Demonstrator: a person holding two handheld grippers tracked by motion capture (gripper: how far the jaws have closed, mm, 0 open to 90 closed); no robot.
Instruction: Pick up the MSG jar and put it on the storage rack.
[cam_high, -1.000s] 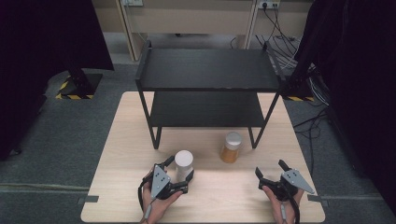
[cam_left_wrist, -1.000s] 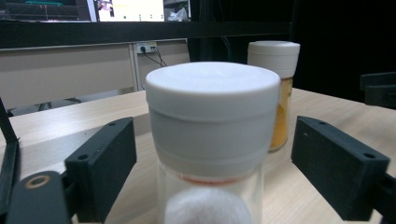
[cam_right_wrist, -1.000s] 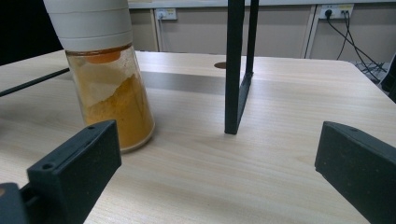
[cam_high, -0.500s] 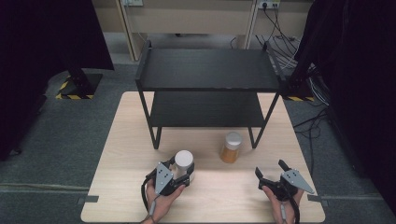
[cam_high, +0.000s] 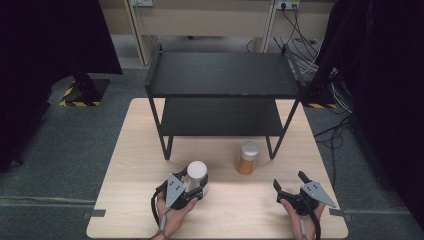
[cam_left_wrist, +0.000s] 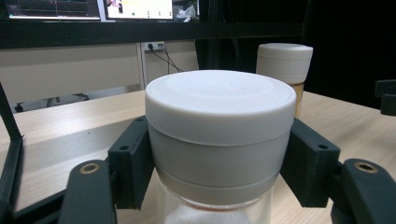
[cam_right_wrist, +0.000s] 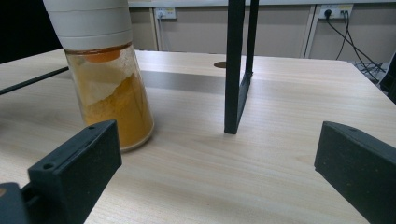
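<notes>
The white-lidded jar (cam_left_wrist: 219, 140) is clamped at its lid by the left gripper (cam_high: 192, 187), while the right gripper (cam_high: 290, 186) is held wide open, empty, near the orange jar (cam_high: 247, 157).

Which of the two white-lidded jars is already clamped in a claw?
The clear jar with pale contents, in the left claw; the orange-filled jar stands free.

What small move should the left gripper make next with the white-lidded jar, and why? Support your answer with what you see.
Probably a short lift straight up. The left gripper has its jaws shut on the white-lidded jar, gripping just under the lid, and the jar stands on the table in front of the black two-tier shelf. Lifting first would clear the tabletop before carrying it toward a tier.
</notes>
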